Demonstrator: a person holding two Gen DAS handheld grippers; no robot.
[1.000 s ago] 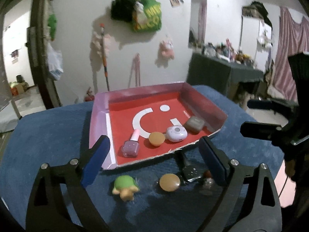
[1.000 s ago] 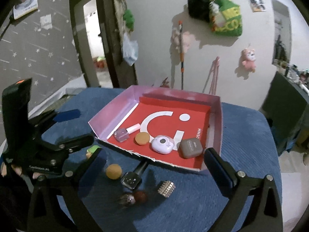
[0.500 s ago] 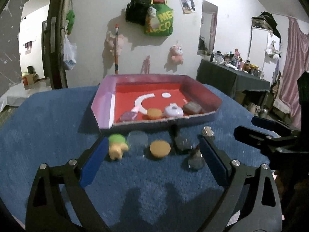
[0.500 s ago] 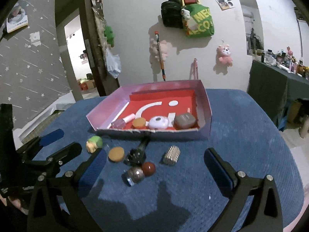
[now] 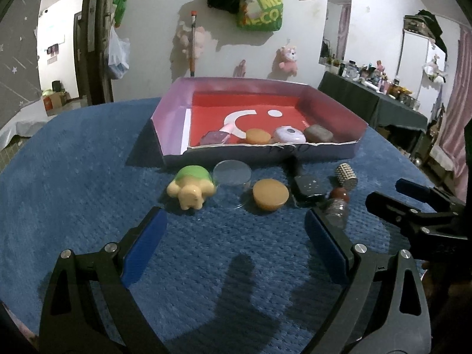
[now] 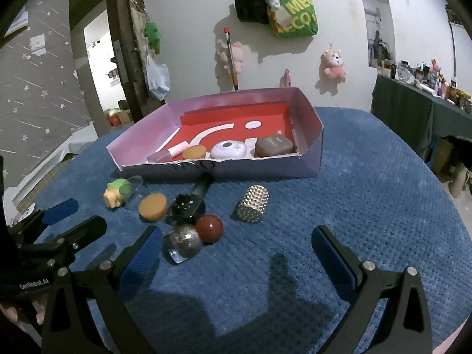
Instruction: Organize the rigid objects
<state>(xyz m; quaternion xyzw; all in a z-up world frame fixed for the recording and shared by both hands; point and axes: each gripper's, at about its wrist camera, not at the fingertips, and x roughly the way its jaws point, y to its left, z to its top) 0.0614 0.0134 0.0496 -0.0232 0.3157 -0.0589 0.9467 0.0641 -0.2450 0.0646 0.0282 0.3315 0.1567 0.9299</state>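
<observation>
A pink cardboard tray (image 5: 172, 112) (image 6: 309, 135) with a red floor holds a nail polish bottle (image 6: 165, 155), an orange disc (image 5: 257, 135), a white case (image 5: 289, 134) and a brown case (image 6: 273, 146). In front of it on the blue cloth lie a green turtle toy (image 5: 191, 184), a clear lid (image 5: 232, 171), an orange disc (image 5: 270, 196), a black brush (image 6: 188, 202), a red-capped glitter bottle (image 6: 191, 236) and a studded silver cylinder (image 6: 253, 203). My left gripper (image 5: 236, 227) is open, low, just short of the turtle and disc. My right gripper (image 6: 236, 247) is open near the glitter bottle.
The blue padded surface (image 6: 368, 191) drops off at right and left. A dark-clothed table (image 6: 413, 112) crowded with small items stands at the right. Bags and plush toys hang on the white wall (image 5: 259, 6). A doorway (image 6: 100, 67) opens at left.
Both grippers have sunk toward the cloth and levelled out, so the loose items now sit closer and the tray is seen from lower. Jaws stayed wide; nothing was grasped.
</observation>
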